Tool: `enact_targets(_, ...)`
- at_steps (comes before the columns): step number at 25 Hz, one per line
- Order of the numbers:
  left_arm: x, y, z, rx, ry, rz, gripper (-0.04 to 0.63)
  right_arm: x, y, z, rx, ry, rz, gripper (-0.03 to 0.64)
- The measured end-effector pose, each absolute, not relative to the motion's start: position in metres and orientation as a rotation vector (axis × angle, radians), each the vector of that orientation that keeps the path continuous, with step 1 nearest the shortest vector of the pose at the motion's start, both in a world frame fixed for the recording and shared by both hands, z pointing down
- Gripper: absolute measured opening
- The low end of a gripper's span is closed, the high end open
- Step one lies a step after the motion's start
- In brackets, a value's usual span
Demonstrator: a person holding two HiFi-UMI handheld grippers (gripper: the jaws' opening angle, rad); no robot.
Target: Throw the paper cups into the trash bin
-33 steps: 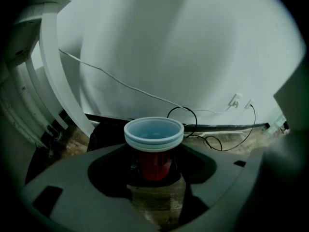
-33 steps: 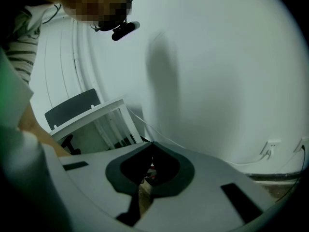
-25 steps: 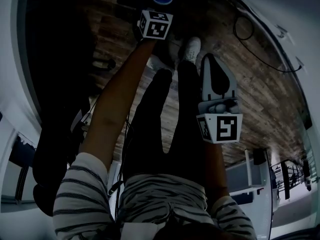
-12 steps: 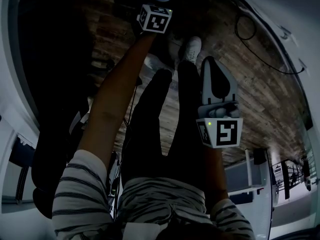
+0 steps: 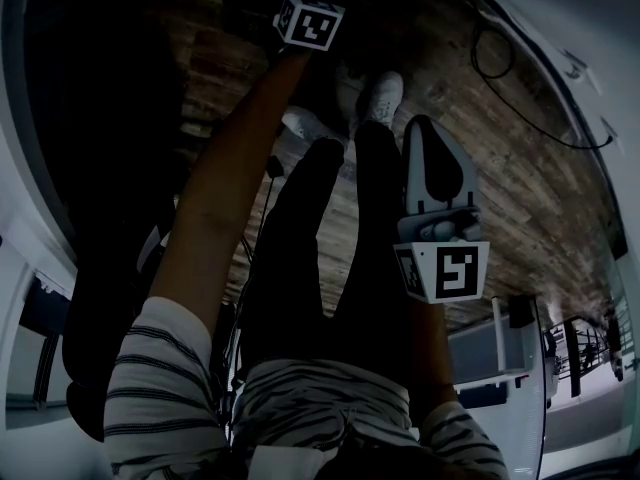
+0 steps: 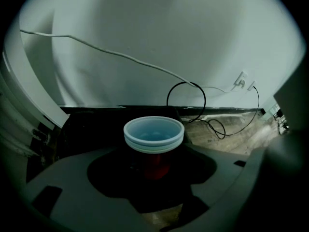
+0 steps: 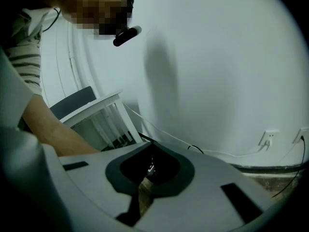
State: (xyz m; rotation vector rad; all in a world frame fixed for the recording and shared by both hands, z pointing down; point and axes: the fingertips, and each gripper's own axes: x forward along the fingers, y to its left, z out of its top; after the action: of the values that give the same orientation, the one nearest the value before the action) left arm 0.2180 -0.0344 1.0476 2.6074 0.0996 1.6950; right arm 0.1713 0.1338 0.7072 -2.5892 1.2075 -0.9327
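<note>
While the left tongs (image 6: pixel 154 166) are clamped on the red body of a stack of paper cups (image 6: pixel 153 133), held out at arm's length over the wooden floor (image 5: pixel 520 168), I'd say nothing's been binned yet. The right tongs (image 7: pixel 146 172) are closed on nothing, parked close to the body. Can't make out a trash bin for sure, just a dark patch past the cups, so the drop is what's left.
</note>
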Motion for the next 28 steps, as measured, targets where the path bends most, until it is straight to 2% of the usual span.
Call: enact_targets(28,0.223,-0.05,1.071,2.47,0.009,1.743,0.298,0.169,0.114,0.731,-2.589,1.258,-1.044,0.01)
